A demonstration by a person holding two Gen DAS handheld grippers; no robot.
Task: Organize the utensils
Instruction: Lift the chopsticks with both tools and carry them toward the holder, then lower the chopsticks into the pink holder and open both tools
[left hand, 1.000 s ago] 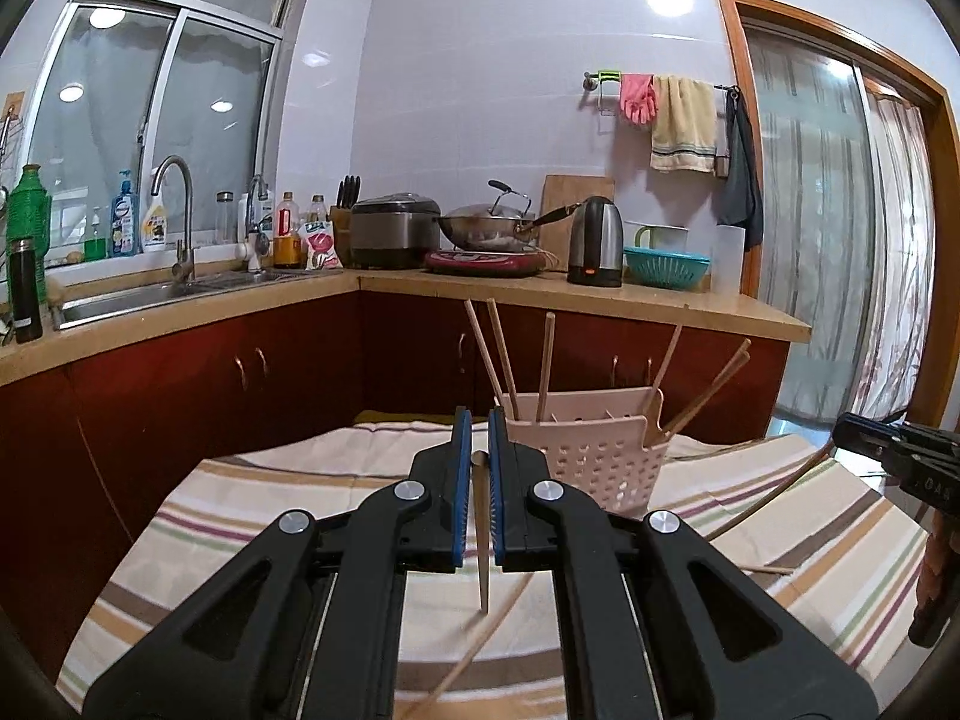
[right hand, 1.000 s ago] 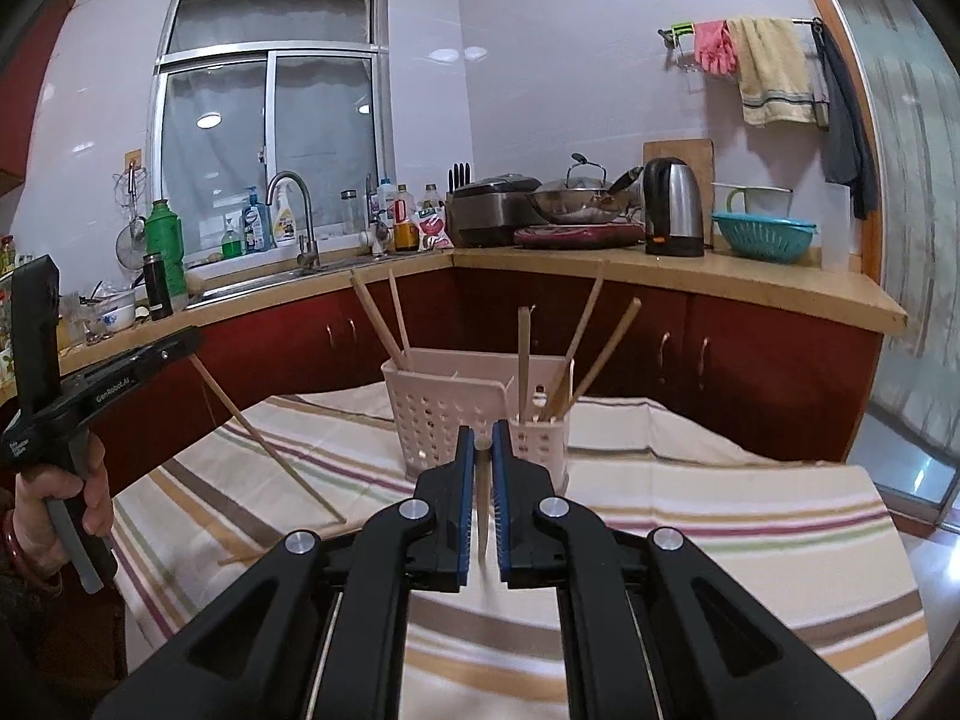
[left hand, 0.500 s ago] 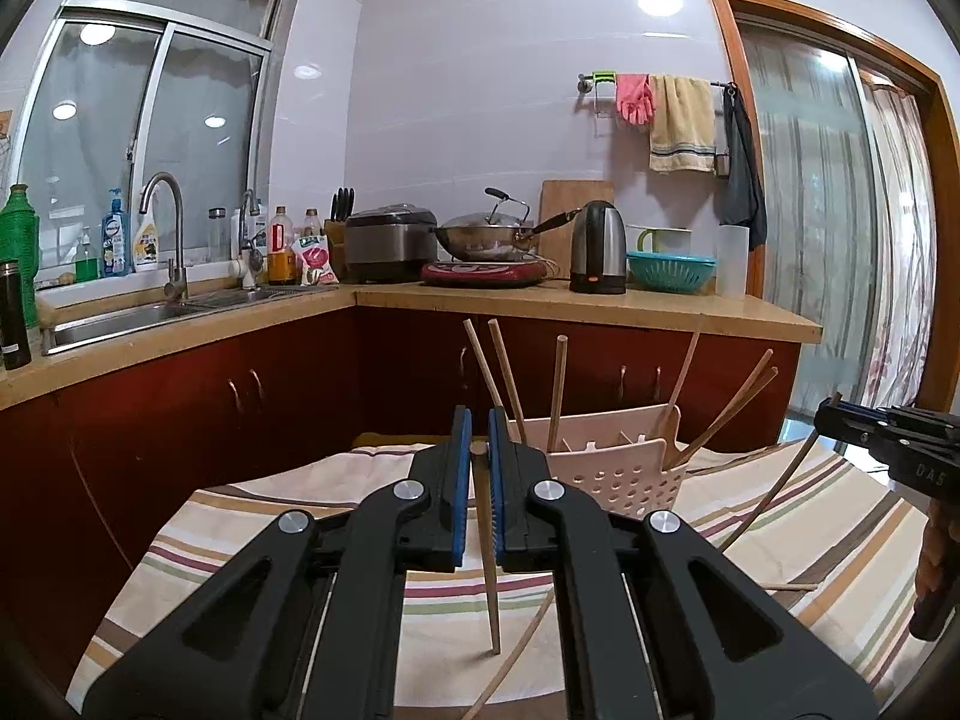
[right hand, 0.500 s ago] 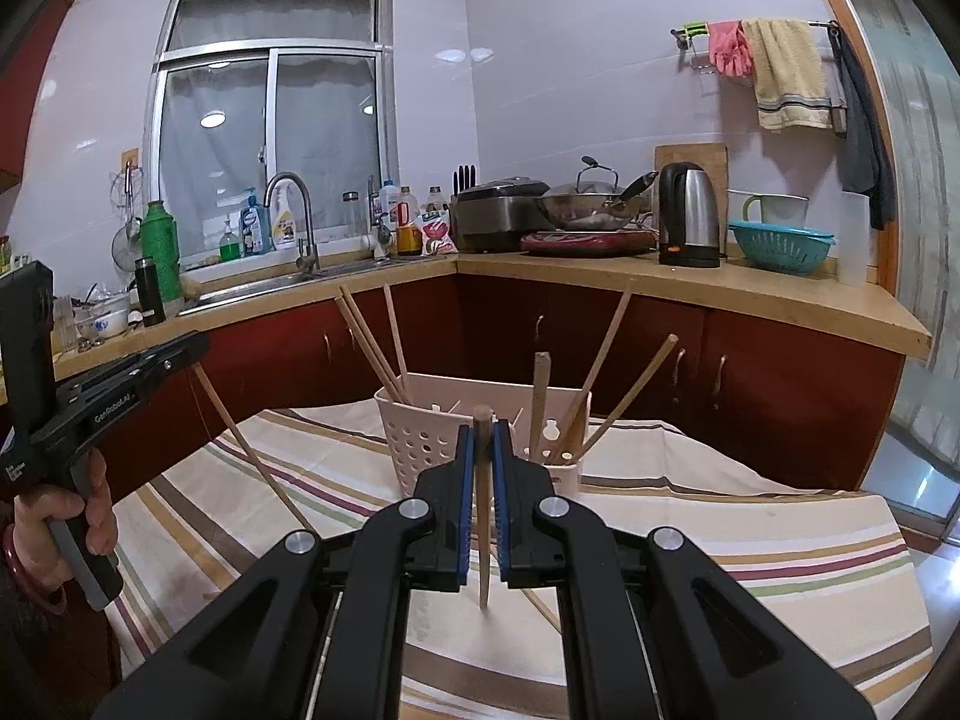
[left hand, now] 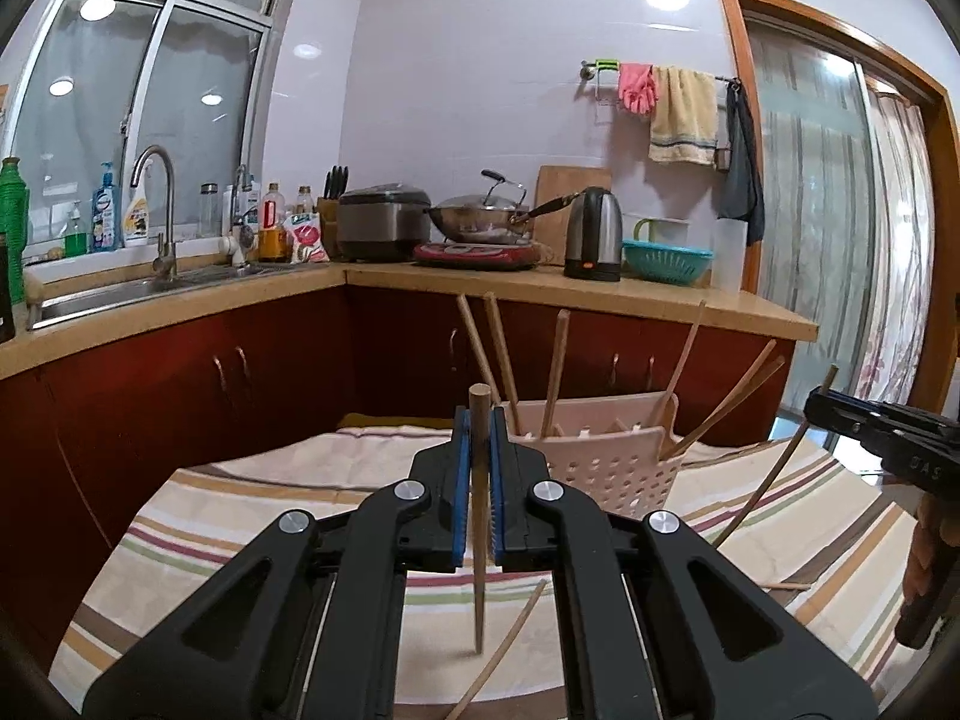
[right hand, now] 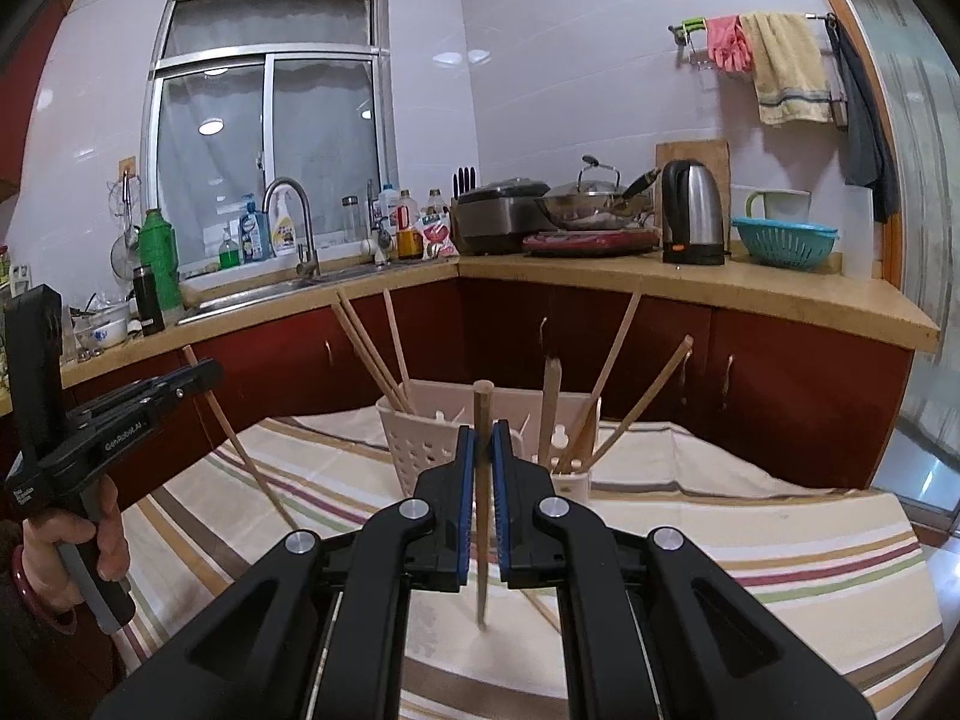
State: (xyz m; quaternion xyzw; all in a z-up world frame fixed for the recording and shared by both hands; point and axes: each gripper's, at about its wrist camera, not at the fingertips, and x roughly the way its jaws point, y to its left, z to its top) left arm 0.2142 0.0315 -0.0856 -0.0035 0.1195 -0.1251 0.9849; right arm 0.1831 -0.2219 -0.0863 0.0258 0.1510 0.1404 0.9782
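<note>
Striped cloth covers the worktop [left hand: 252, 516], with the pale utensil basket [right hand: 420, 438] at twelve o'clock from both cameras. Each gripper is clamped on an upright chopstick: left gripper [left hand: 478, 468] on one chopstick [left hand: 478, 420], right gripper [right hand: 483, 474] on another [right hand: 482, 414]. Either stick could pivot in its thin pinch and miss a compartment, or knock leaning sticks. Lettering on the left tool reads "GenRobot.AI".

In my left tool [left hand: 479, 420] a wooden chopstick [left hand: 478, 516] stands upright; my right tool [right hand: 482, 438] clamps another chopstick [right hand: 481, 498] the same way. Ahead, the pale perforated utensil basket [left hand: 606, 456] sits on the striped tabletop [left hand: 240, 516], chopsticks leaning in it, with a loose chopstick [left hand: 504, 648] lying nearby.
</note>
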